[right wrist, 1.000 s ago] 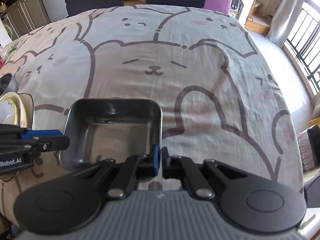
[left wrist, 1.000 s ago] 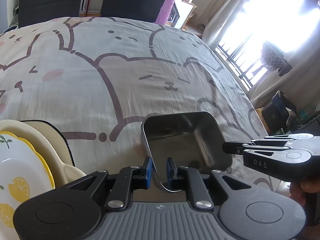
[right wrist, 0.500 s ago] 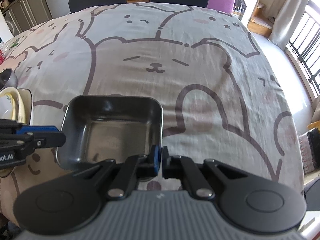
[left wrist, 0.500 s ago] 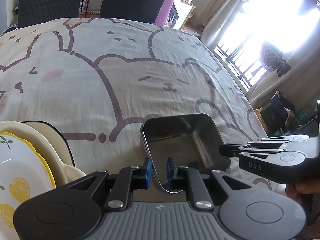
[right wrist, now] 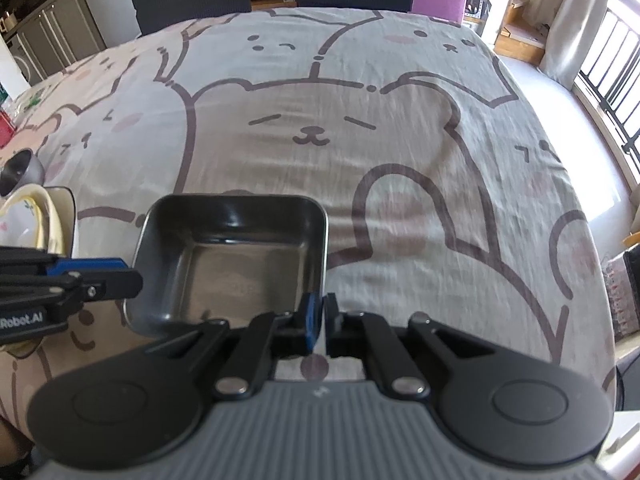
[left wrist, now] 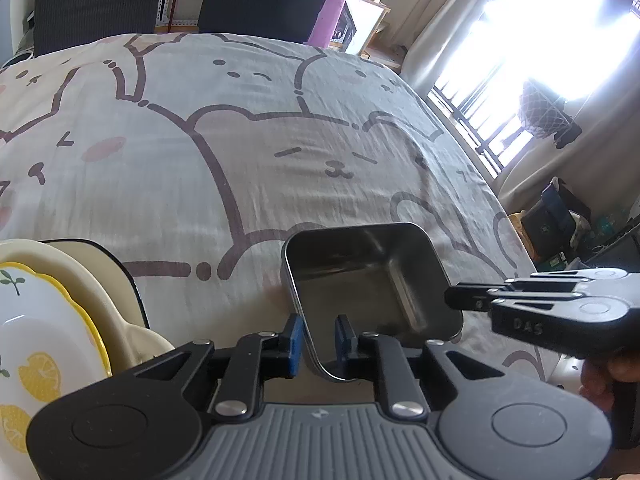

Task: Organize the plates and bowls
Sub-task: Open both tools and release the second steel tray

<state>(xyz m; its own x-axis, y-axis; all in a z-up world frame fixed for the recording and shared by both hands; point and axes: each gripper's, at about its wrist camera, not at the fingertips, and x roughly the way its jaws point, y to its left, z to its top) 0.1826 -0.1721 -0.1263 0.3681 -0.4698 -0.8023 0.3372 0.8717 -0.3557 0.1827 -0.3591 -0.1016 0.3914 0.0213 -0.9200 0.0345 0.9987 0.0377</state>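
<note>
Desk [left wrist: 248, 168] is covered with a bear-print cloth [right wrist: 360, 152]. The square metal tray [left wrist: 360, 280] sits near its front edge. Stacked plates [left wrist: 44, 320] lie off to its left. Left gripper [left wrist: 318, 336] straddles the tray's near corner, and its jaws have just been opening, pads looking loose. Right gripper [right wrist: 322, 316] pinches the tray's right rim, jaws nearly clenched.

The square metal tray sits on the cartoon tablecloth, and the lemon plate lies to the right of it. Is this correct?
No. In the left wrist view the lemon plate lies to the left of the square metal tray, not the right. The tray does sit on the cartoon tablecloth.
</note>
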